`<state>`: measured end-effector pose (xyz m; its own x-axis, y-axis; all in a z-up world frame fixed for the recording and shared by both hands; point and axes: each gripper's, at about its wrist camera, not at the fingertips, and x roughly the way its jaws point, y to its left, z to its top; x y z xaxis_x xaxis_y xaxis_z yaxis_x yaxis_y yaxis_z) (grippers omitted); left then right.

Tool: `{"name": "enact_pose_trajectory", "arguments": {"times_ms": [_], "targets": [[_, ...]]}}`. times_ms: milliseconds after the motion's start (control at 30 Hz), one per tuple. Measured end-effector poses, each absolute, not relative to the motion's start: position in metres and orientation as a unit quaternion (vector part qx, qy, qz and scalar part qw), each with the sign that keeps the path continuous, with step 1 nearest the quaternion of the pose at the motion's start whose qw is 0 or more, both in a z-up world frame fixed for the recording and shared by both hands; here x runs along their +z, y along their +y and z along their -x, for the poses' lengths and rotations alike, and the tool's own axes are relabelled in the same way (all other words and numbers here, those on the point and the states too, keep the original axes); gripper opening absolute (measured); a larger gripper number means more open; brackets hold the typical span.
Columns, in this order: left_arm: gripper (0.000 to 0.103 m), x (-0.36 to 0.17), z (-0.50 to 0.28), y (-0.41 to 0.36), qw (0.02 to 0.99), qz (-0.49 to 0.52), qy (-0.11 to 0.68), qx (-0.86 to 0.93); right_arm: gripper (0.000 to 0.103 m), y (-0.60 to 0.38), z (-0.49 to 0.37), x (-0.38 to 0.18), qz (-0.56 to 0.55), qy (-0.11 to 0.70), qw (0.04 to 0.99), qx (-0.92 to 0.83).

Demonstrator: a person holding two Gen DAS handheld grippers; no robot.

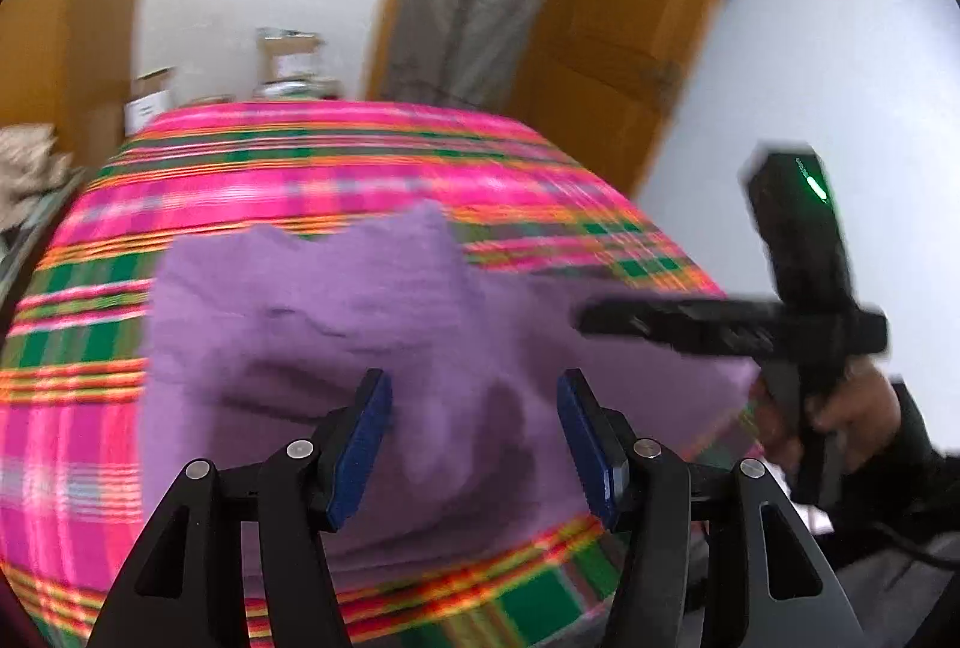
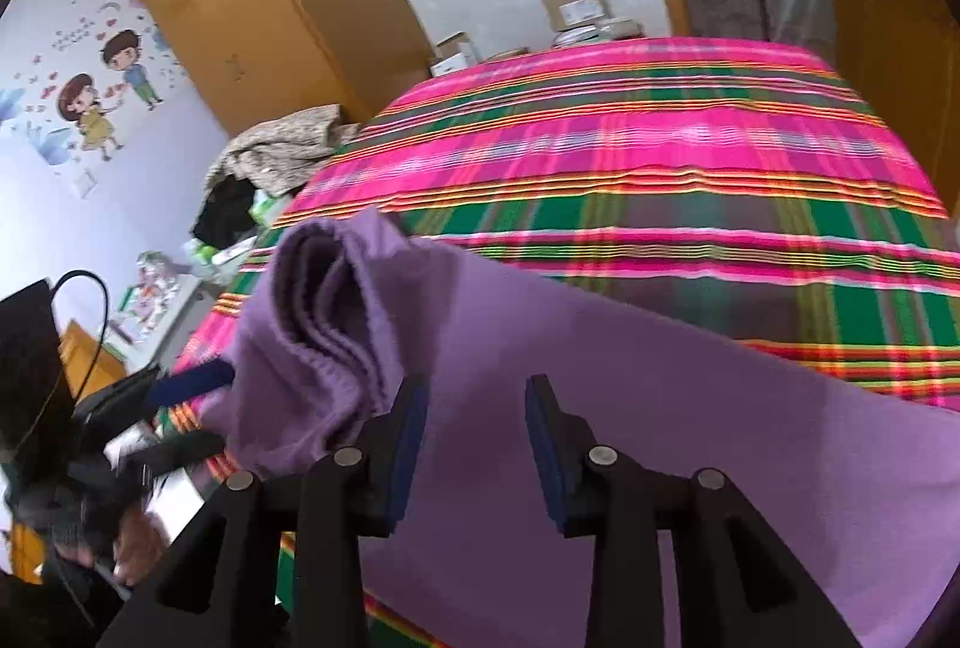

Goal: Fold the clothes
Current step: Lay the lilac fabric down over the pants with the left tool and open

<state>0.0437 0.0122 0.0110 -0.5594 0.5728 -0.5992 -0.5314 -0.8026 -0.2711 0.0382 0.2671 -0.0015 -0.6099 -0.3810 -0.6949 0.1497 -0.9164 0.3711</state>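
Observation:
A purple garment (image 1: 336, 324) lies on a bed under a pink, green and orange plaid cover (image 1: 312, 156). My left gripper (image 1: 474, 438) hovers just above the garment, open, blue pads wide apart with only cloth showing behind the gap. In the right wrist view the garment (image 2: 600, 408) spreads flat to the right and bunches into a raised fold (image 2: 324, 318) at its left end. My right gripper (image 2: 477, 444) is open over the flat part, beside that fold. The left gripper's blue finger (image 2: 192, 384) reaches the fold's edge. A hand (image 1: 840, 408) holds the right gripper (image 1: 720, 327).
The plaid cover (image 2: 660, 156) stretches far beyond the garment. A heap of clothes (image 2: 282, 144) sits off the bed's left side. Cardboard boxes (image 2: 570, 6) stand behind the bed, near a wooden wardrobe (image 2: 240, 24) and a wooden door (image 1: 630, 18).

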Motion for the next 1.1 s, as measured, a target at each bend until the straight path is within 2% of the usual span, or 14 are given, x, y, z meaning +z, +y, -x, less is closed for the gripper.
{"name": "enact_pose_trajectory", "arguments": {"times_ms": [333, 433, 567, 600, 633, 667, 700, 867, 967, 1100], "targets": [[0.059, -0.015, -0.019, -0.059, 0.183, 0.383, -0.079, 0.902, 0.053, 0.237, -0.006, -0.012, -0.43, -0.165, 0.256, -0.85], [0.059, -0.028, -0.018, -0.07, 0.173, 0.407, -0.087, 0.893, 0.059, 0.228, 0.0, -0.017, -0.438, -0.156, 0.268, -0.844], [0.059, -0.041, -0.016, -0.073, 0.179, 0.421, -0.105, 0.883, 0.06, 0.216, 0.008, -0.022, -0.449, -0.143, 0.284, -0.835], [0.056, -0.042, -0.017, -0.074, 0.183, 0.421, -0.112, 0.882, 0.06, 0.213, 0.01, -0.024, -0.451, -0.14, 0.288, -0.833], [0.05, -0.042, -0.017, -0.075, 0.184, 0.419, -0.116, 0.881, 0.056, 0.21, 0.012, -0.025, -0.454, -0.137, 0.292, -0.83], [0.031, -0.041, -0.017, -0.077, 0.183, 0.417, -0.118, 0.882, 0.047, 0.208, 0.014, -0.026, -0.456, -0.134, 0.295, -0.829], [0.015, -0.04, -0.018, -0.079, 0.182, 0.415, -0.12, 0.883, 0.023, 0.206, 0.015, -0.025, -0.456, -0.131, 0.293, -0.83], [0.01, -0.034, -0.021, -0.088, 0.177, 0.398, -0.124, 0.892, 0.019, 0.218, 0.007, -0.009, -0.418, -0.18, 0.312, -0.834], [0.01, -0.035, -0.022, -0.088, 0.183, 0.398, -0.12, 0.891, 0.019, 0.236, 0.01, -0.023, -0.436, -0.231, 0.291, -0.819], [0.01, -0.042, -0.022, -0.087, 0.189, 0.408, -0.115, 0.886, 0.026, 0.244, 0.013, -0.053, -0.483, -0.262, 0.263, -0.793]]}}
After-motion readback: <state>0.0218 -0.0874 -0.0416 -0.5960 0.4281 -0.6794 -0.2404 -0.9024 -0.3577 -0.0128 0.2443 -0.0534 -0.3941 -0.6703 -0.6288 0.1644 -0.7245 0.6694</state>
